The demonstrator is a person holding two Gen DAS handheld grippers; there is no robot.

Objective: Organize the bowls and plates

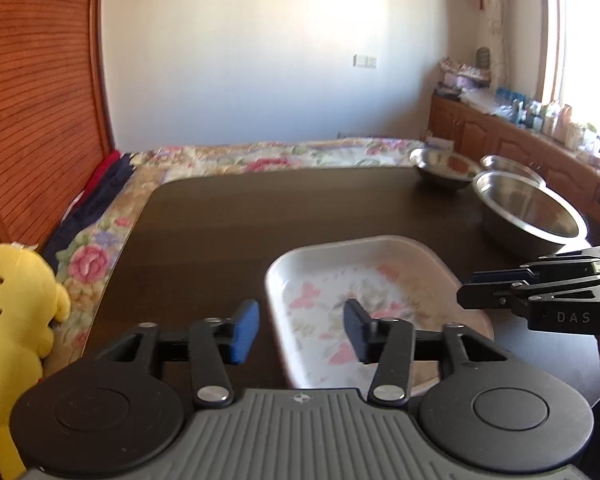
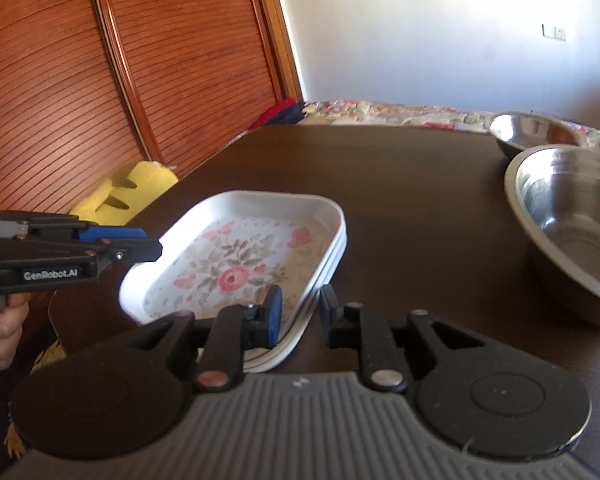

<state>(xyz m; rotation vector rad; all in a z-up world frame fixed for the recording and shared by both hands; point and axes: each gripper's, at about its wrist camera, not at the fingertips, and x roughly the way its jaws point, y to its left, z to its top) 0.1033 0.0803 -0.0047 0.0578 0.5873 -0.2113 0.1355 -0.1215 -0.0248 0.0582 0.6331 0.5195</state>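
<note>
A stack of white rectangular plates (image 2: 236, 264) with a pink flower print lies on the dark table (image 2: 400, 200). In the left wrist view my left gripper (image 1: 302, 330) is open, its fingers either side of the left rim of the top plate (image 1: 372, 280) without touching it. My right gripper (image 2: 300, 308) stands narrowly open. The stack's right rim sits between its pads, the blue pad (image 2: 275, 314) inside the plate. Each gripper shows from the side in the other view: right gripper (image 1: 466, 292), left gripper (image 2: 152, 242). A large steel bowl (image 2: 572, 224) (image 1: 532, 216) stands to the right.
Two more steel bowls (image 1: 444, 168) (image 1: 512, 164) sit at the table's far right corner. A yellow plush toy (image 1: 16, 320) leans at the table's left edge. A floral bed cover (image 1: 260, 156) lies beyond, with a wooden slatted wardrobe (image 2: 100, 80) on the left. A hand (image 2: 0, 332) holds the left gripper.
</note>
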